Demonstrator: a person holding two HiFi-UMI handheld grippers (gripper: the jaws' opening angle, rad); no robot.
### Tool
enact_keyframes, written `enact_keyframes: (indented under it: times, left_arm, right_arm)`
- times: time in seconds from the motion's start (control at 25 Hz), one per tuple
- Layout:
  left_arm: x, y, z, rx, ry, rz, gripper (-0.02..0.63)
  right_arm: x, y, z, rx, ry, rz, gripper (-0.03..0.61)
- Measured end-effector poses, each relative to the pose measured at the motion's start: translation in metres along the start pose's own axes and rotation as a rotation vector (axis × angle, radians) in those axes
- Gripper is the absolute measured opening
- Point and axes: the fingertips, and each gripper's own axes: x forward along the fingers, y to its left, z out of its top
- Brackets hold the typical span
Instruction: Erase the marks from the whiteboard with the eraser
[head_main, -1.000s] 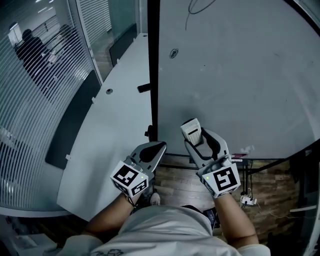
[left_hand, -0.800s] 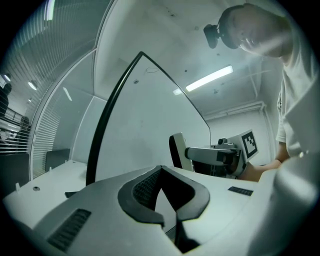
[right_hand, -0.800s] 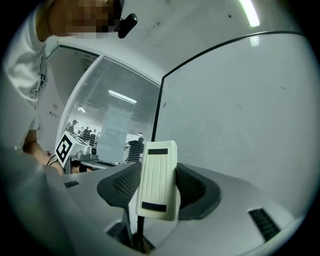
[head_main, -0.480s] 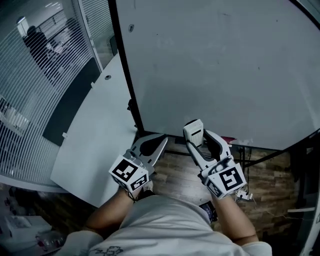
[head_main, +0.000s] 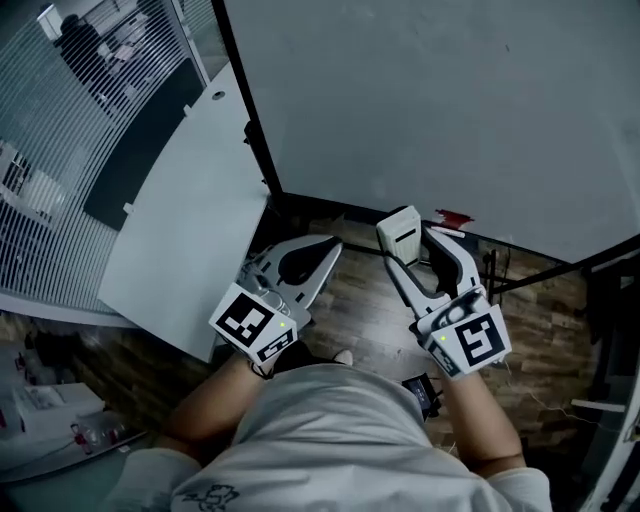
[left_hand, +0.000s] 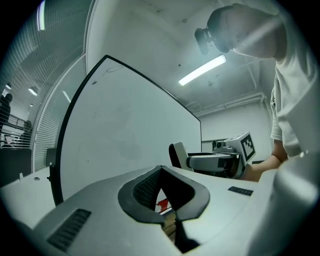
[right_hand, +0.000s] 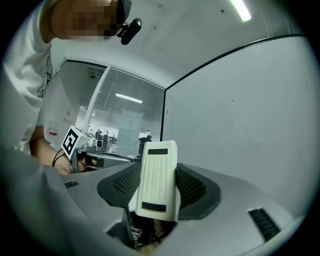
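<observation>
While the left gripper (head_main: 318, 262) hangs closed on nothing near the body, the right gripper (head_main: 412, 255) clamps the eraser (head_main: 403, 234) across its pale ribbed shell. It looks light, rigid and probably slick, so a mid-body pinch suits it. Beyond both stands the whiteboard (head_main: 450, 110), clear of the eraser.

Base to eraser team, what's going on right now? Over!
Right tool shut on eraser, low by the whiteboard's bottom edge. Left tool shut, empty. Nothing between eraser and board.
</observation>
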Motion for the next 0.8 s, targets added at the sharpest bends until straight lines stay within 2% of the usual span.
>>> enact_keyframes:
  times: [0.32,0.8]
  left_arm:
    - [-0.042,-0.022,-0.014,0.021,0.054,-0.007,0.006]
    - [-0.135,-0.041,-0.011,-0.002,0.078,-0.089,0.008]
  right_arm:
    - [-0.022,0.042,-0.009,0.058,0.0,0.05,0.235]
    - [-0.028,0.141,0.011,0.082,-0.009,0.025,0.235]
